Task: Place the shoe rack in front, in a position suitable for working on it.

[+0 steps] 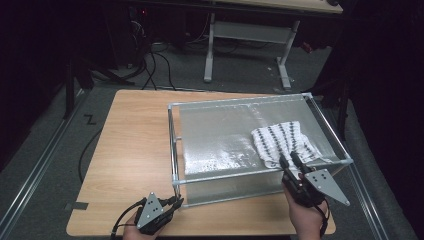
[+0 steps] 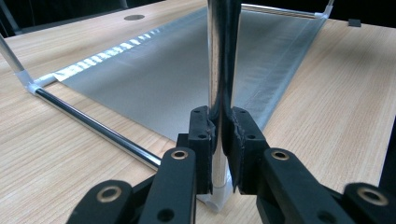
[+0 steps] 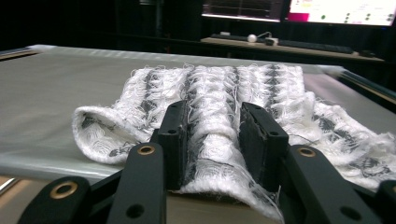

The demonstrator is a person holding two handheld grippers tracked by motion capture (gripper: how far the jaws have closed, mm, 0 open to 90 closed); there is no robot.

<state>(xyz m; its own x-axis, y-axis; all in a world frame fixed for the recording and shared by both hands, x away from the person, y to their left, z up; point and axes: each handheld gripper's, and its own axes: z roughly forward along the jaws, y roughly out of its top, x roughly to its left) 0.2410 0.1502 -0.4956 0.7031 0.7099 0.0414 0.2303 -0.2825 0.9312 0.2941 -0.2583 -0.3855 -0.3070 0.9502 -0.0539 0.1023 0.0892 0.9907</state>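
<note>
A white towel with dark stripes (image 1: 281, 139) lies on the right part of a grey sheet (image 1: 220, 135) stretched over a chrome tube frame (image 1: 174, 150) on the wooden table. My right gripper (image 1: 290, 160) reaches over the frame's front rail and is shut on a bunched fold at the towel's near edge. In the right gripper view, the towel (image 3: 224, 88) fills the gap between the jaws of the right gripper (image 3: 215, 128). My left gripper (image 1: 176, 201) is at the frame's front left corner. In the left gripper view, that gripper (image 2: 219, 128) is shut on the upright chrome post (image 2: 215, 56).
Bare tabletop (image 1: 135, 145) stretches left of the frame. A bottom rail of the frame (image 2: 93, 123) runs along the wood. Behind the table stand a white desk's legs (image 1: 209, 50) and floor cables (image 1: 155, 65). Lit monitors (image 3: 341, 8) glow far off.
</note>
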